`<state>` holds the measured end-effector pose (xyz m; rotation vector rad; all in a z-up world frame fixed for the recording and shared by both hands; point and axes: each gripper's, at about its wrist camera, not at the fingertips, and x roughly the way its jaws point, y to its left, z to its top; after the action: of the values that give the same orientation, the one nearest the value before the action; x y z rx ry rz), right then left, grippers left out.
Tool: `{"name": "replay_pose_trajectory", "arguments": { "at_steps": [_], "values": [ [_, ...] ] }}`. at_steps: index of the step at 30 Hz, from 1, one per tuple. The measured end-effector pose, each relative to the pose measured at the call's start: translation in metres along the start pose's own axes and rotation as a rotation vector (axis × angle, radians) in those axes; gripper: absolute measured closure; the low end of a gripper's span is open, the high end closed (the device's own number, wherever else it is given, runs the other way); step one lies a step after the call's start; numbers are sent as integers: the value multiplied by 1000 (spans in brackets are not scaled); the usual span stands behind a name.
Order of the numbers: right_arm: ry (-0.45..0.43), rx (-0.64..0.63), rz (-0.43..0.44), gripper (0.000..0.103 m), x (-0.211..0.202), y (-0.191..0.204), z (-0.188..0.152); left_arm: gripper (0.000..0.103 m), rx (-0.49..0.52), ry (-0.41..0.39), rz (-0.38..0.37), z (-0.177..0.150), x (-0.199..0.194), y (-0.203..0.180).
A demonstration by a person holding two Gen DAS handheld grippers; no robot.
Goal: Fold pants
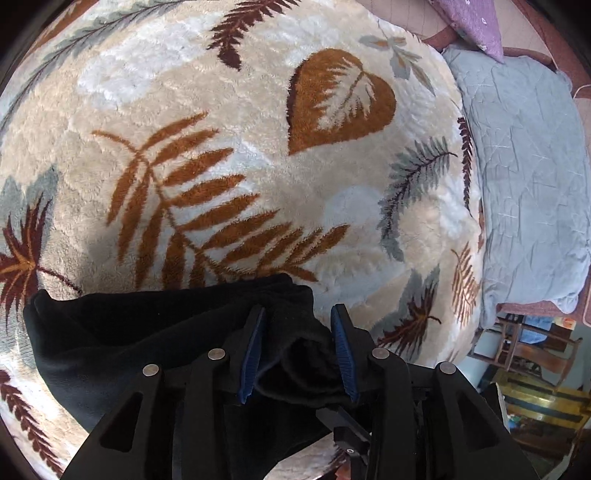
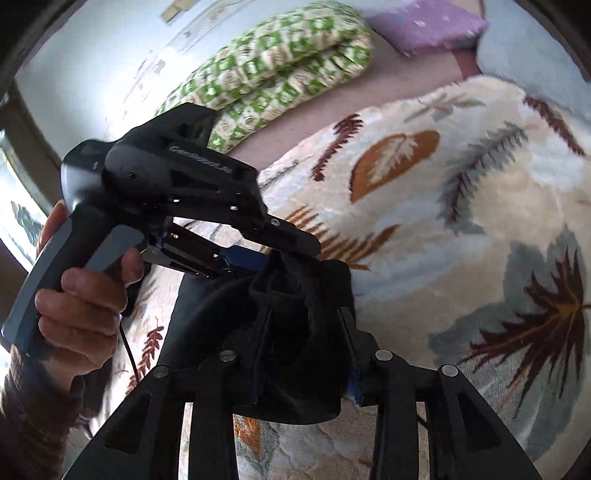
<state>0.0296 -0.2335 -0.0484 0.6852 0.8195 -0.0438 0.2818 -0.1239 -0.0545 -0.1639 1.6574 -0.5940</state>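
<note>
Black pants (image 1: pixel 129 332) lie bunched on a leaf-patterned plush blanket (image 1: pixel 221 110). In the left wrist view my left gripper (image 1: pixel 297 314) has a thick fold of this cloth between its blue pads (image 1: pixel 341 350); the fold touches both. In the right wrist view my right gripper (image 2: pixel 306 312) holds another bunch of the pants (image 2: pixel 295 369), which fills the gap and hides most of its pads. Just beyond it, the left gripper (image 2: pixel 291 254) comes in from the left in a person's hand (image 2: pixel 81 306), with cloth hanging from its tip. The two grippers are close together.
The blanket (image 2: pixel 443 221) covers a bed. A grey-blue pillow (image 1: pixel 528 166) and a purple pillow (image 1: pixel 476 22) lie at its head. A green checked quilt (image 2: pixel 280 62) rests against the wall. A wooden chair (image 1: pixel 517 347) stands past the bed's edge.
</note>
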Motion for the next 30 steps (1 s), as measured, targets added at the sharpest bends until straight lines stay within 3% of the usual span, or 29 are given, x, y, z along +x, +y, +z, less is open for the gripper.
{"name": "replay_pose_trajectory", "arguments": {
  "at_steps": [4,7,8,10,12,15,20,23,30],
  "values": [
    [17,117,75,58,-8,-28,5,56,-32,-32,-1,-2,-3,-12],
    [-7,155,102,58,-28,-39,13,53,-58,-103,-26,-23,-29,-14],
    [-22,164,106,57,-36,-41,17,52,-64,-134,-40,-33,-40,-11],
    [-41,170,126,55,-50,-44,27,38,-98,-209,-57,-56,-62,-5],
    [-27,159,146,46,-56,-41,38,34,-124,-281,-66,-86,-79,4],
    [56,135,210,44,-42,-28,52,34,-173,-336,-98,-134,-90,17],
    [177,101,254,44,-9,-6,58,33,-312,-351,-234,-190,-73,45],
    [221,105,259,44,6,-3,59,34,-360,-368,-242,-209,-66,56],
    [306,152,248,44,30,-14,74,33,-469,-367,-289,-199,-35,52]
  ]
}}
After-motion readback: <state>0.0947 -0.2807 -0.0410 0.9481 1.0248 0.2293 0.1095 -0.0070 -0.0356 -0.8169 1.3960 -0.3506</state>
